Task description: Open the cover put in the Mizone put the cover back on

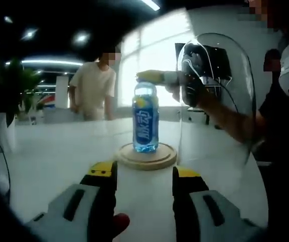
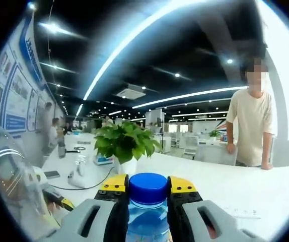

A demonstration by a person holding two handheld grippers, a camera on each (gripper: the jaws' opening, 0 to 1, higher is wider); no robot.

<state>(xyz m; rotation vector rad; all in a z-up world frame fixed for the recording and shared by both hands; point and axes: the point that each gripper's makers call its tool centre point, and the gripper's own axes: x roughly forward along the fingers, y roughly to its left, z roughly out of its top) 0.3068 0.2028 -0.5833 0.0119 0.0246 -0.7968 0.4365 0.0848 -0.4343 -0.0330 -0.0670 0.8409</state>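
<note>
Bottle point(image 1: 145, 118) dead ahead at twelve o'clock in the left gripper view, standing upright on the round wooden base point(image 1: 147, 157), long axis vertical, label facing the camera. The base sits on the white desk point(image 1: 54, 156). The left gripper point(image 1: 144, 177) hangs back with its jaws spread and nothing between them, the base just beyond its tips.

Now the other side. The right gripper point(image 1: 154, 76) comes in from three o'clock in that same view and meets the bottle at its top. Switch to the right gripper view and there it is: the blue cap point(image 2: 148, 187) sits squarely between the yellow-tipped jaws of the right gripper point(image 2: 148, 190), which press in on either side of it, so I judge it is gripping the bottle at the cap. The right one is plainly the nearer, in fact touching.

And the cover point(image 1: 220, 101)? A clear dome, held up off the base at two o'clock in the left gripper view, so the base is open (which hand holds it I cannot tell). My read is that the bottle is being placed and the dome goes back next, straight down over an upright bottle, with the right gripper needing to clear out first.

Around the action: a person in a pale shirt point(image 1: 94, 85) at eleven o'clock behind the desk, a potted plant point(image 2: 125, 143) at twelve o'clock in the right gripper view, cables and small items on the desk at nine.
</note>
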